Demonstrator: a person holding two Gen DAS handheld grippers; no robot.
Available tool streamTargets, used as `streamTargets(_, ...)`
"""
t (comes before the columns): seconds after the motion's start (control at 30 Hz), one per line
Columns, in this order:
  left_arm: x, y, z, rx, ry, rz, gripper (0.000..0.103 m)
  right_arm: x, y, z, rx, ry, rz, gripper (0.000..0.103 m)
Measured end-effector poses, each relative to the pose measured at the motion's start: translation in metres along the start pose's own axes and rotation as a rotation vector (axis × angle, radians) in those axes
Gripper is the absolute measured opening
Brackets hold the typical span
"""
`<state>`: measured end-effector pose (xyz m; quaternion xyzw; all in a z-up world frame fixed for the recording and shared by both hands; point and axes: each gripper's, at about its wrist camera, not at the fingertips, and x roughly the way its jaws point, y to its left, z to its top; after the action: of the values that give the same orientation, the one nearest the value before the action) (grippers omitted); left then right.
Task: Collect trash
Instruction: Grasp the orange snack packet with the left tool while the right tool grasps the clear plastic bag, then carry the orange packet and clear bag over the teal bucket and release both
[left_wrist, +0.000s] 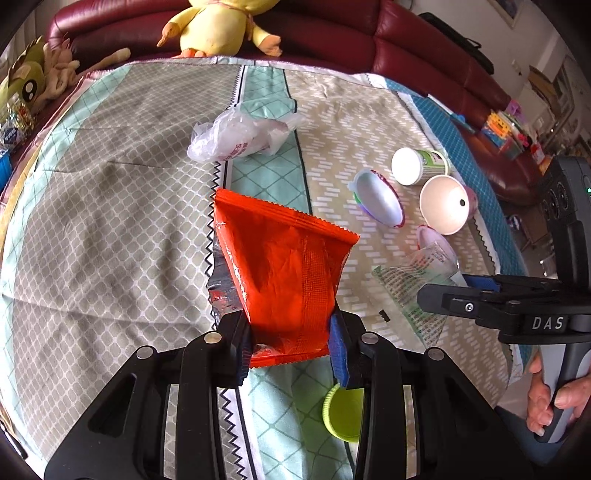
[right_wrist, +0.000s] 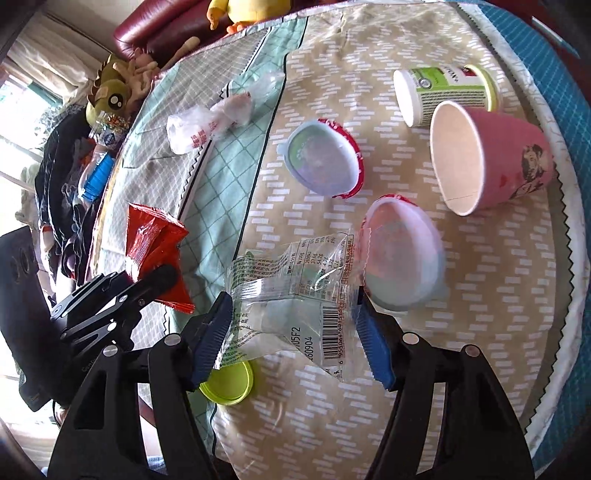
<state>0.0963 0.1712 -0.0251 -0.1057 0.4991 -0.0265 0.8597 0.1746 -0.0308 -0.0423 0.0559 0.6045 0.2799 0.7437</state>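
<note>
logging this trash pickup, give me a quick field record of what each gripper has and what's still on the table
left gripper: shut on red wrapper, lifted off the cloth
right gripper: jaws either side of clear wrapper, grip not certain
cups on their sides: pink cup; white and green cup
lids: two
other trash: crumpled plastic bag; green cap
surface: patterned tablecloth

We see a yellow plush duck (left_wrist: 218, 27) on a dark red leather sofa (left_wrist: 424, 48) at the top of the frame, a green plush toy (left_wrist: 24, 79) upper left, and a patterned tablecloth (left_wrist: 110, 184) spread below.
</note>
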Motion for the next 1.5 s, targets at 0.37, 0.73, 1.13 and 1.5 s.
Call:
streamTargets(0.37,-0.008,-0.092,0.021,0.14,-0.032,-0.094,0.035,-0.088,-0.089,-0.012,0.162,-0.184,-0.018,0.064)
streamTargets(0.73,0.019,-0.252,0.036,0.372,0.0,-0.236,0.035,-0.175,-0.214,-0.047,0.367,-0.346,-0.089,0.064)
streamTargets(1.13,0.072,-0.409,0.031,0.558,0.084,-0.307,0.035,-0.237,-0.352,-0.113,0.597,-0.466,-0.14,0.065)
streamTargets(1.5,0.127,-0.505,0.029,0.644,0.165,-0.308,0.036,-0.256,-0.442,-0.149,0.744,-0.504,-0.171,0.065)
